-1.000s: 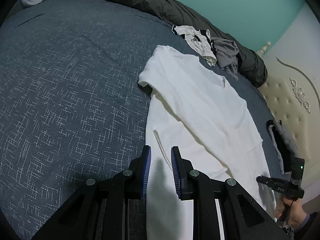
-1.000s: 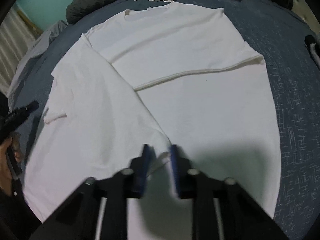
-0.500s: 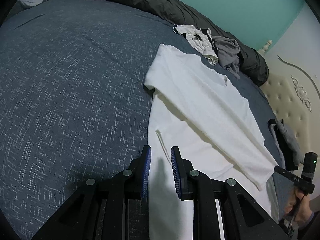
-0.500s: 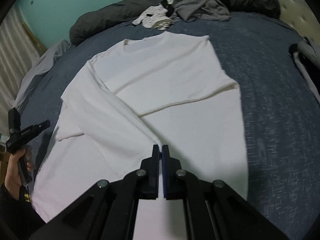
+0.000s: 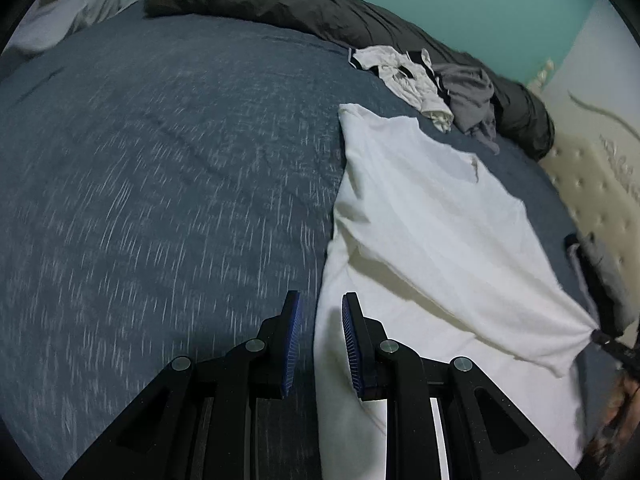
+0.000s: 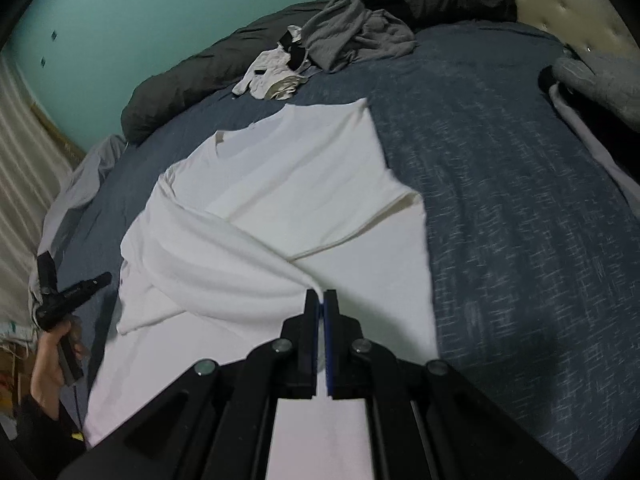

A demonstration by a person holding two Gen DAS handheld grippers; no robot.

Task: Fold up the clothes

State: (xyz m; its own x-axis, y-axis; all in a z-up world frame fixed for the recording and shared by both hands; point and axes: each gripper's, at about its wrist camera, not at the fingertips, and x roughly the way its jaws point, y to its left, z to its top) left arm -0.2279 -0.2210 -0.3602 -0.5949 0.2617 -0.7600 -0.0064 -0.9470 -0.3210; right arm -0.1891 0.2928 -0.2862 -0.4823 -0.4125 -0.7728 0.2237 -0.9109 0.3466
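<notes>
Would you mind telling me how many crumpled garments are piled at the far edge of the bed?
2: a white garment with black trim and a grey garment beside it, both against the dark duvet. More may be hidden underneath.

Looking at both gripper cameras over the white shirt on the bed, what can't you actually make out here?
- White cotton T-shirt: near hem hidden under the right gripper, right wrist view.
- Dark blue woven bedspread: texture motion-blurred, left wrist view.
- Crumpled grey garment: type unclear, bunched, both views.

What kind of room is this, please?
Most likely a bedroom: a wide bed with a blue bedspread, a cream tufted headboard, and a dark rolled duvet along the teal wall.
</notes>
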